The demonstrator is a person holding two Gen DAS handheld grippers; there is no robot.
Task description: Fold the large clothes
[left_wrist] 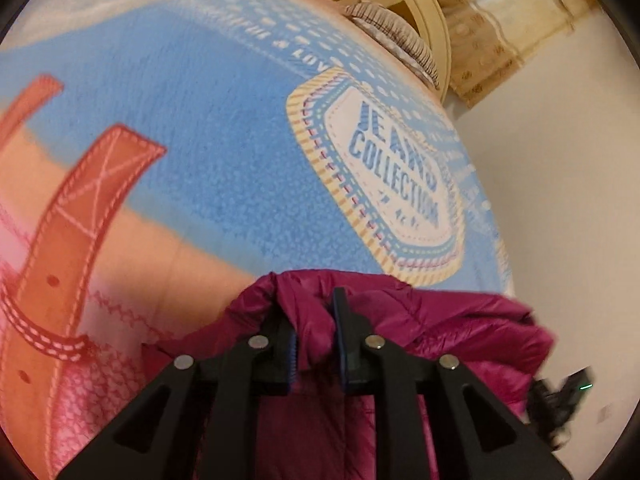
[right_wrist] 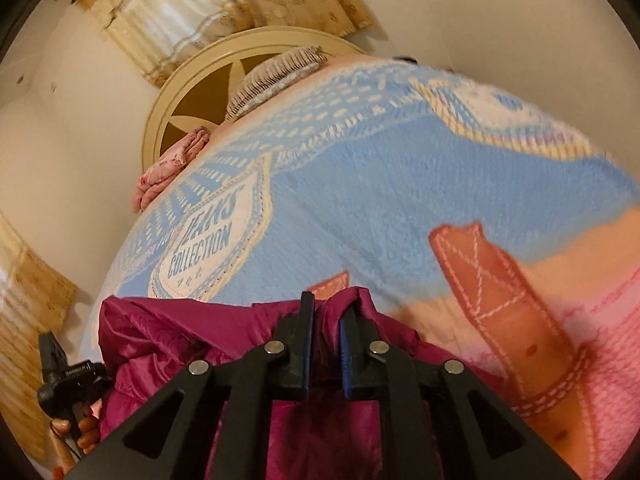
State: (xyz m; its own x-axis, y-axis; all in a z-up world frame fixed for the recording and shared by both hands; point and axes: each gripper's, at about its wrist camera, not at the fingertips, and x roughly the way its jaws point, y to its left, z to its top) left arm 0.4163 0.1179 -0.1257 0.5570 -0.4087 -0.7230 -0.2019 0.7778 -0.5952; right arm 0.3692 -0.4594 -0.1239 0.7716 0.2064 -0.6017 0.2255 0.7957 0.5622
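A magenta puffer jacket [left_wrist: 460, 320] is held above a bed. My left gripper [left_wrist: 314, 320] is shut on a bunched fold of the jacket, which hangs down and to the right of its fingers. My right gripper [right_wrist: 326, 320] is shut on another fold of the same jacket [right_wrist: 180, 328], which spreads to the left of its fingers. The left gripper [right_wrist: 60, 376] and the hand holding it also show at the lower left of the right wrist view. The rest of the jacket is hidden below both grippers.
A blue blanket [left_wrist: 208, 120] with a "Jeans Collection" badge [left_wrist: 392, 184] and orange belt print [left_wrist: 80, 220] covers the bed. A cream headboard [right_wrist: 192, 80], pillows [right_wrist: 272, 72] and curtains [right_wrist: 168, 12] lie beyond. A pale wall [left_wrist: 560, 200] is at the bedside.
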